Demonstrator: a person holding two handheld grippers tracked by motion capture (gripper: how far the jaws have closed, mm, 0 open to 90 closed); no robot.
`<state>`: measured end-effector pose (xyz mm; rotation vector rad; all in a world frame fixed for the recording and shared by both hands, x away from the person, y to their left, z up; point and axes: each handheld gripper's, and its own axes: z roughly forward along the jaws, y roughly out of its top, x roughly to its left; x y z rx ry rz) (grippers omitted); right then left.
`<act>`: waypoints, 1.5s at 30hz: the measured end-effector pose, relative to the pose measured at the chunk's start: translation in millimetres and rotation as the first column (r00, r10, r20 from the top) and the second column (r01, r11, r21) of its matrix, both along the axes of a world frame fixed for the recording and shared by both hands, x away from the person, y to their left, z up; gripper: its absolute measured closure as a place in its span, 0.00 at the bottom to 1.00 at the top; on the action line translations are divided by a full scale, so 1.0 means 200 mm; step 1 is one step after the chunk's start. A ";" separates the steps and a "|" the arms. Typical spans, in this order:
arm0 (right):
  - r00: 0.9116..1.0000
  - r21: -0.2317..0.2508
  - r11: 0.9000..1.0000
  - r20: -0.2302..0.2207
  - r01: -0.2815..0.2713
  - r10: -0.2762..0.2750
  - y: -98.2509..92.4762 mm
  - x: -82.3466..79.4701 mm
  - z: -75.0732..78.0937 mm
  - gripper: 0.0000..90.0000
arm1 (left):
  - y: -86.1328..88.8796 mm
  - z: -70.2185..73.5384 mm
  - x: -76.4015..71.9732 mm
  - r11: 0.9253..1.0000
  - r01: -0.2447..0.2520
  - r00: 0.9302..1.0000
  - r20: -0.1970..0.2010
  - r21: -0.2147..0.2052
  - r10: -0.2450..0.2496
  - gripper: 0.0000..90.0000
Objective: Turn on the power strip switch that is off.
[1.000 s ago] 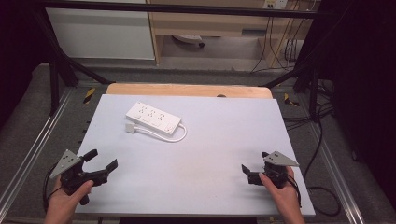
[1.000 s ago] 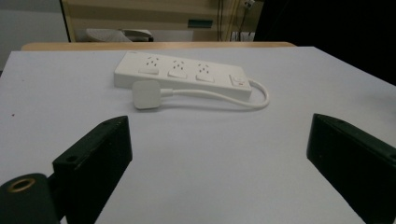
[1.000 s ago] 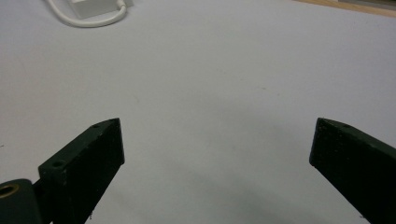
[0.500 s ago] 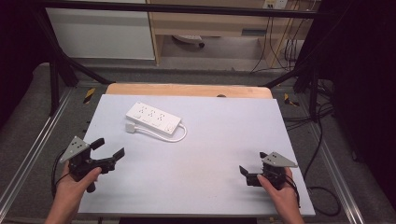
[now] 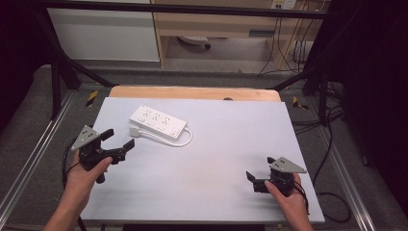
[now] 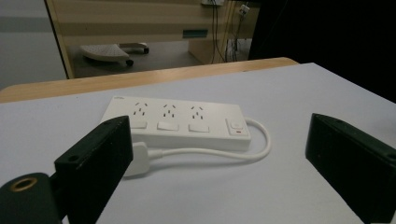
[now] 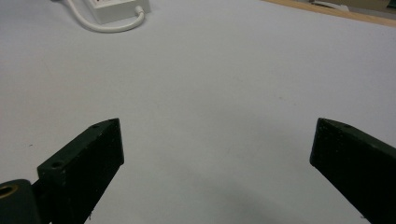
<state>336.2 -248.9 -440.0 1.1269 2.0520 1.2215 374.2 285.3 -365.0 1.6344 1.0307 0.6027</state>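
A white power strip (image 5: 159, 121) with three sockets lies on the pale table (image 5: 216, 144), left of the middle and toward the back. Its short white cable loops round to a plug (image 5: 134, 130) lying by its near left end. My left gripper (image 5: 119, 138) hovers open just short of the plug. In the left gripper view the power strip (image 6: 177, 122) and plug (image 6: 137, 158) lie between and beyond the wide-apart jaws. My right gripper (image 5: 260, 169) stands open at the near right over bare table, with nothing between its jaws.
A wooden strip (image 5: 192, 92) borders the table's far edge. Metal rails (image 5: 43, 144) run along both sides, with cables (image 5: 332, 144) on the floor at the right. In the right gripper view the power strip's end and cable (image 7: 112, 18) sit far off at the top left.
My left gripper has moved forward and to the right, closing in on the plug end of the power strip. The right gripper has barely shifted.
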 end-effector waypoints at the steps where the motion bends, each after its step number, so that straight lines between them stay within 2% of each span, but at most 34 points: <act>1: 1.000 -0.001 1.000 0.000 0.000 0.000 0.00 0.00 0.00 0.04 | 0.00 0.00 0.01 1.000 0.000 1.000 0.000 0.002 0.000 0.08; 10: 1.000 0.009 1.000 0.003 0.004 -0.004 -0.01 0.00 0.00 0.04 | -0.02 -0.02 0.12 1.000 -0.014 1.000 -0.017 0.013 0.014 0.08; 22: 1.000 0.019 1.000 0.006 -0.005 0.004 0.00 -0.01 0.01 0.03 | -0.03 -0.07 0.28 0.998 -0.049 0.997 -0.065 0.028 0.051 0.09; 39: 1.000 0.025 1.000 0.009 -0.002 0.002 0.00 -0.01 0.01 0.03 | -0.07 -0.06 0.41 0.996 -0.085 0.995 -0.049 0.041 0.087 0.10; 45: 1.000 0.025 1.000 0.007 -0.009 0.008 0.00 0.00 0.01 0.03 | -0.07 -0.07 0.45 0.994 -0.102 0.993 -0.053 0.037 0.104 0.11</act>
